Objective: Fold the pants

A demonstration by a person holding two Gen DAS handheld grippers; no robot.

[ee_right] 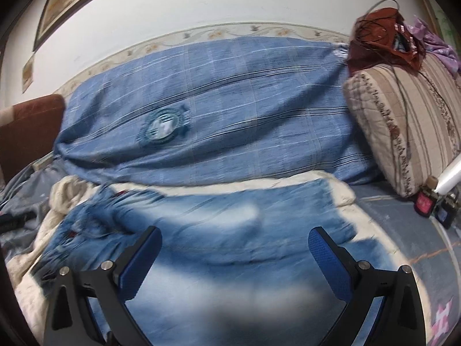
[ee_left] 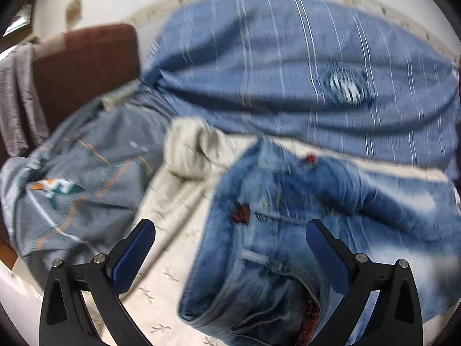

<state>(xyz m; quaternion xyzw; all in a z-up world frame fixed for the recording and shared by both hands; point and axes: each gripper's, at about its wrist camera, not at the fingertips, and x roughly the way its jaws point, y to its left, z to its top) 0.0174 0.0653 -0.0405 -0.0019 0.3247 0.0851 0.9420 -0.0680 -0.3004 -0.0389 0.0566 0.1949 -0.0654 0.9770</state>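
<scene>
While both tools hover spread and empty, the left tool (ee_left: 230,239) over the waistband and the right tool (ee_right: 234,243) mid-leg, the jeans (ee_right: 230,225) lie flat across the bed (ee_left: 161,259), presumably for folding.

wall (ee_right: 230,5) white, 12 o'clock | frame (ee_right: 66,3) 10 o'clock | blue quilt (ee_right: 216,115) centre | brown headboard (ee_left: 83,69) 9 o'clock | striped pillow (ee_right: 403,127) 3 o'clock

Faded blue denim pants (ee_left: 302,216) (ee_right: 219,248) lay partly folded on the bed; waistband end lay bunched, dark inside showing, red patches on the denim; legs stretched flat.
</scene>
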